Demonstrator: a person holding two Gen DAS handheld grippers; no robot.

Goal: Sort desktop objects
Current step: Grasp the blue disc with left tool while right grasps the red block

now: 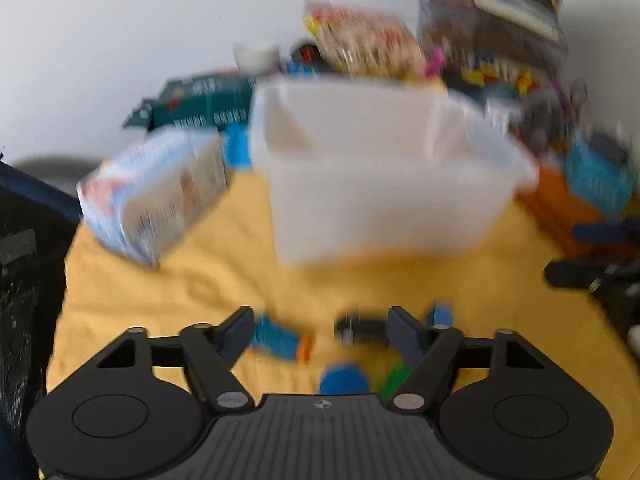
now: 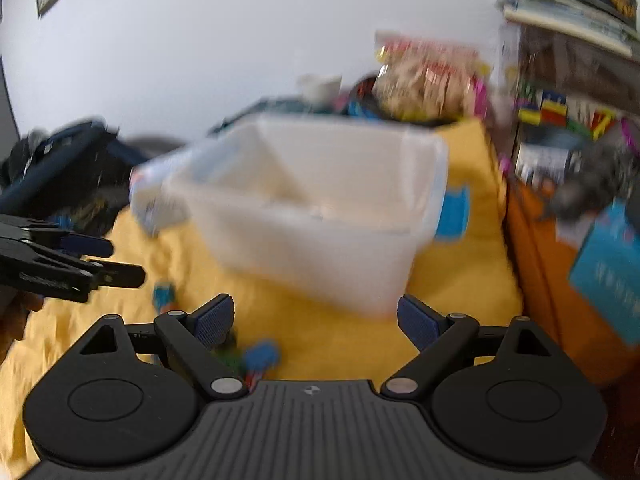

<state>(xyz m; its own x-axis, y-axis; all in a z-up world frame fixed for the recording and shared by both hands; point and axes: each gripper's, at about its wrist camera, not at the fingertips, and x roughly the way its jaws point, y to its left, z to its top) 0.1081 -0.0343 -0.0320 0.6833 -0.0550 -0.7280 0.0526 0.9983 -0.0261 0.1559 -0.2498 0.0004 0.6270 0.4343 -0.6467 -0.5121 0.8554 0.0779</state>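
Both views are motion-blurred. A translucent white bin (image 1: 384,184) stands on the yellow cloth (image 1: 200,292); it also shows in the right wrist view (image 2: 320,216). My left gripper (image 1: 320,330) is open and empty, low over small items: a blue-and-orange piece (image 1: 280,340), a black item (image 1: 360,330), a blue round piece (image 1: 344,378) and a green piece (image 1: 394,380). My right gripper (image 2: 316,320) is open and empty in front of the bin; small blue pieces (image 2: 262,354) lie by its left finger. The left gripper (image 2: 100,264) appears at the left edge of the right wrist view.
A white-and-blue carton (image 1: 160,192) leans left of the bin, a teal box (image 1: 204,104) behind it. Snack bags (image 1: 368,40) and stacked clutter (image 1: 500,40) fill the back. An orange box (image 2: 560,280) borders the cloth on the right. Dark bag (image 2: 60,168) at left.
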